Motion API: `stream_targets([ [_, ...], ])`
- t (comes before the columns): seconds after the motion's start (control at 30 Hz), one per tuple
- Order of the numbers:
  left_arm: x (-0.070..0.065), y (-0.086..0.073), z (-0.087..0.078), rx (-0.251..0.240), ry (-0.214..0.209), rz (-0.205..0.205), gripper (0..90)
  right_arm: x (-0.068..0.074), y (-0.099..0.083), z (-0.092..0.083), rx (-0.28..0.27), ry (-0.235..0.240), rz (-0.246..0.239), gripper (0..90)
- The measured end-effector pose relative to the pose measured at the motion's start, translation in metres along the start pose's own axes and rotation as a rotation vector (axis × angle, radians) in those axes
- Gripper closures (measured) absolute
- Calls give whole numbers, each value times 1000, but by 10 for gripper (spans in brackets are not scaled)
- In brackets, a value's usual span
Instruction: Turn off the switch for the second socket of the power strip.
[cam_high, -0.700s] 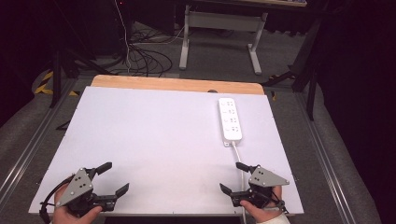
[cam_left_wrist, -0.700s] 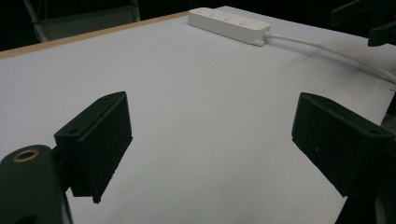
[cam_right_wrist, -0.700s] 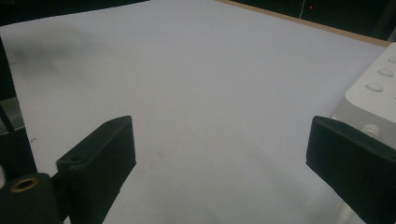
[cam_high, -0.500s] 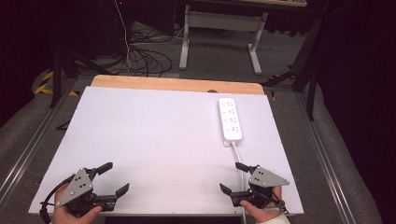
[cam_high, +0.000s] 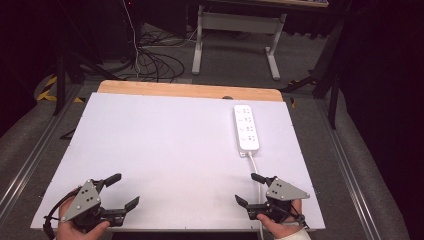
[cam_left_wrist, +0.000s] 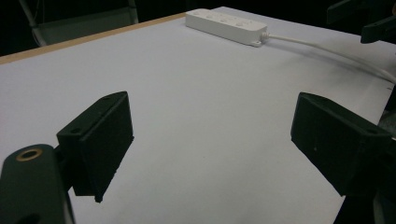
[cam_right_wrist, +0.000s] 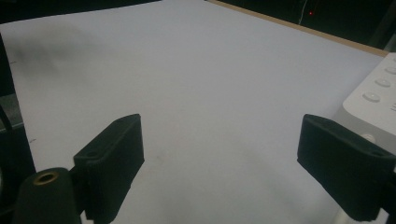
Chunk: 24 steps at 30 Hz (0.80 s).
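- A long white plastic power strip (cam_high: 247, 128) lies flat on the white worktop (cam_high: 165, 150), in its far right part, near the right edge and just short of the bare wooden strip at the back.
- Its long side runs from the far edge toward the person, almost parallel to the worktop's right edge.
- Its top face, turned upward, carries a row of sockets and small round buttons; every socket is free.
- A white cable (cam_high: 255, 167) leaves its near end and runs along the worktop toward the near right corner.
- In the left gripper view the power strip (cam_left_wrist: 226, 25) lies far off, cable (cam_left_wrist: 327, 49) trailing right.
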<state>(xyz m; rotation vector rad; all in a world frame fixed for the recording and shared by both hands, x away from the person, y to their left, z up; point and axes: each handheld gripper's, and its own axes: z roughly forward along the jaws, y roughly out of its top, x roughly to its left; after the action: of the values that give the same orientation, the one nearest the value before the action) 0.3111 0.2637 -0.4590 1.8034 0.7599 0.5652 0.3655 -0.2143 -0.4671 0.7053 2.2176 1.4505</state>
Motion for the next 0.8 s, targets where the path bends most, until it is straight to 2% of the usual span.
stream_targets([
  [0.03, 0, 0, 0, 2, 2, 0, 138, 0, 2, -1, -10, 11, -14, 267],
  [0.2, 0, -2, 0, 21, 19, 5, 146, -6, 15, -3, 13, 14, -3, 387],
  [0.3, 0, -2, -1, 17, 23, 8, 147, -12, 24, -4, 25, 4, -6, 394],
  [0.4, -1, -3, -2, 8, 22, -6, 146, -17, 34, -3, 45, -5, -8, 394],
  [0.53, 0, -4, -2, 21, 30, 2, 146, -21, 43, -1, 50, -7, -8, 403],
  [0.6, 0, -4, -3, 23, 37, -8, 147, -25, 52, 1, 44, -3, 3, 414],
  [0.73, 0, -5, -3, 14, 25, -20, 153, -30, 61, 6, 61, 1, 6, 415],
  [0.8, 1, -5, -3, 15, 20, -12, 156, -33, 66, 8, 76, 10, 6, 416],
])
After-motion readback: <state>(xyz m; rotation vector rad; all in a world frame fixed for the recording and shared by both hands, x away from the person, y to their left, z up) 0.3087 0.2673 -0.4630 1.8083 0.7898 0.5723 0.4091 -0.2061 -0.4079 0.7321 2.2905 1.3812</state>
